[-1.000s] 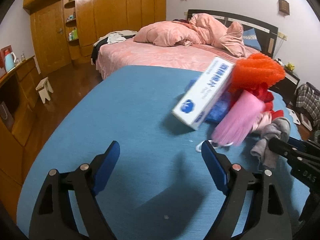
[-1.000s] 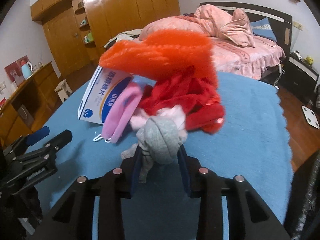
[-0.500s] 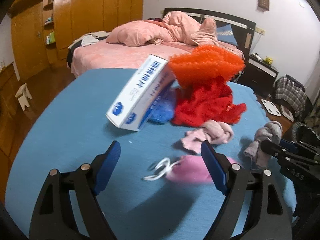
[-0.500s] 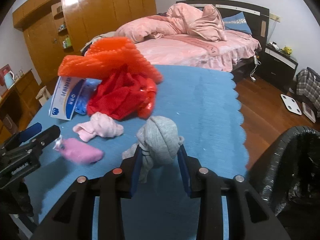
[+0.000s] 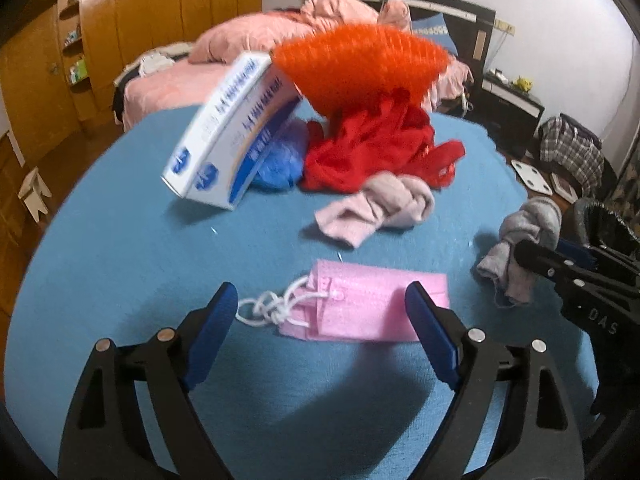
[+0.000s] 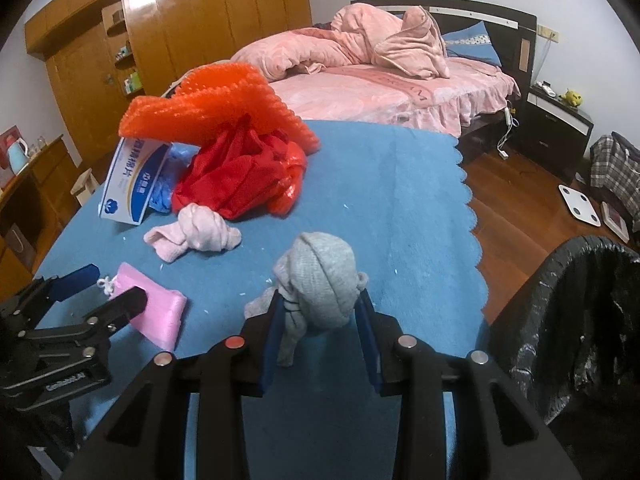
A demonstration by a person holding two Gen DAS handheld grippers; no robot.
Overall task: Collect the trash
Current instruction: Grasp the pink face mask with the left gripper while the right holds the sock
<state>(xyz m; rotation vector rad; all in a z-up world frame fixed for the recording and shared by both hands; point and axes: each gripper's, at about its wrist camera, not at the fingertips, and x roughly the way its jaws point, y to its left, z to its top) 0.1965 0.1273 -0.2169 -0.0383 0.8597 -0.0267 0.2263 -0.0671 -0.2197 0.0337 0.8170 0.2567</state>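
Grey knitted sock (image 6: pixel 320 280) sits pinched in your right gripper (image 6: pixel 320 340), so the carry step looks in hand: the black-lined bin (image 6: pixel 576 320) stands just off the table's right edge, so swing there and release. Your left gripper (image 5: pixel 320 320) hangs spread wide over the pink face mask (image 5: pixel 360 304) on the blue cloth (image 5: pixel 120 260); lower and close.
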